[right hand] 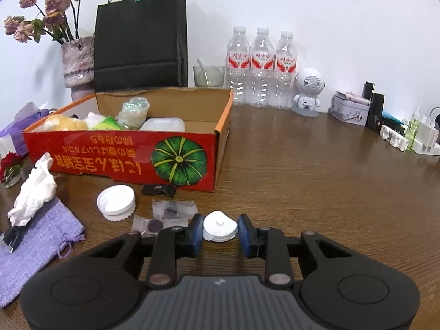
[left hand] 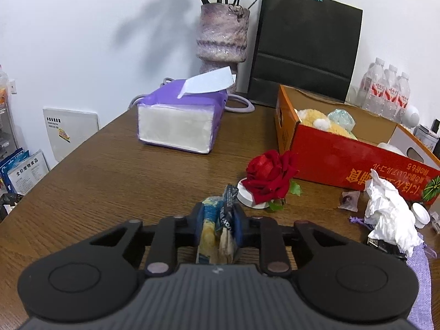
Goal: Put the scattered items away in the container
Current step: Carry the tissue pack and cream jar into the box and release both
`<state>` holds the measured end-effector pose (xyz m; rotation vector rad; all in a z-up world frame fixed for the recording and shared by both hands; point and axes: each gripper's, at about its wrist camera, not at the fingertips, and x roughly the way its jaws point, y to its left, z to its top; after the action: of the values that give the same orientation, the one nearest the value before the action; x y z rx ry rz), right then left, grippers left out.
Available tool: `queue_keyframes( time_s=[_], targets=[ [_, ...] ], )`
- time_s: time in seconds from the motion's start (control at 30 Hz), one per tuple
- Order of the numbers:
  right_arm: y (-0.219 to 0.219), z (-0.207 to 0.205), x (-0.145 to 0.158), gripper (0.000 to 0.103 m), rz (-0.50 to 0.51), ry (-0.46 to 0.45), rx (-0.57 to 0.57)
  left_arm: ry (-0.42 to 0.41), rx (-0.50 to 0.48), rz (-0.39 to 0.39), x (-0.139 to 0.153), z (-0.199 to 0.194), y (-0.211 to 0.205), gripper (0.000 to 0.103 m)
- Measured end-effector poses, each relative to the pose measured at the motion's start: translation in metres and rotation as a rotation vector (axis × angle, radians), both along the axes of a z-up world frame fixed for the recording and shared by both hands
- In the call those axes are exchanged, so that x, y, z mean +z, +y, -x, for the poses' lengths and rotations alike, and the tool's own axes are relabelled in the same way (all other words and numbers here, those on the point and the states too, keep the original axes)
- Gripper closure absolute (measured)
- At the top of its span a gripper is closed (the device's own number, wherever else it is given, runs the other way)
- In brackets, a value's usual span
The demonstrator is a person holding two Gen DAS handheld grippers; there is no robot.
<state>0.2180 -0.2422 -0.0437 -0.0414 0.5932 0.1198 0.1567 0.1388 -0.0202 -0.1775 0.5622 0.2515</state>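
Note:
My left gripper [left hand: 218, 221] is shut on a crumpled snack wrapper [left hand: 217, 228], held above the wooden table left of the red cardboard box [left hand: 343, 159]. The box holds a plush toy [left hand: 316, 118] and other items; it also shows in the right wrist view [right hand: 132, 154]. My right gripper [right hand: 220, 229] stands around a small white cap [right hand: 220, 229], its pads close on both sides. Scattered items lie in front of the box: a red rose [left hand: 268, 176], crumpled tissue [right hand: 34, 192], a white lid [right hand: 116, 199], small clear packets [right hand: 170, 209], a purple pouch [right hand: 35, 244].
A purple tissue pack [left hand: 178, 121], a vase [left hand: 222, 38] and a black paper bag [right hand: 140, 38] stand at the back. Three water bottles [right hand: 261, 66], a white robot figure [right hand: 308, 90] and small containers [right hand: 354, 107] line the far right edge.

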Motion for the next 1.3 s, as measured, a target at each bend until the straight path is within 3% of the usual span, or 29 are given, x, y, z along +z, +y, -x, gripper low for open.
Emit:
queue_keyframes(
  time_s=[0.33, 0.57, 1.0, 1.3],
  targets=[
    [0.003, 0.010, 0.004, 0.077, 0.000, -0.040, 0.000, -0.053, -0.008, -0.014, 0.007, 0.014, -0.007, 0.081],
    [0.001, 0.013, 0.022, 0.077, -0.061, -0.089, 0.020, -0.115, -0.086, -0.015, 0.032, 0.011, -0.026, 0.081],
    [0.043, -0.039, 0.085, 0.077, -0.110, -0.192, 0.107, -0.195, -0.255, -0.015, 0.077, -0.071, -0.090, 0.081],
    [0.067, -0.098, 0.084, 0.077, -0.143, -0.165, 0.119, -0.193, -0.240, 0.040, 0.070, -0.128, -0.107, 0.081]
  ],
)
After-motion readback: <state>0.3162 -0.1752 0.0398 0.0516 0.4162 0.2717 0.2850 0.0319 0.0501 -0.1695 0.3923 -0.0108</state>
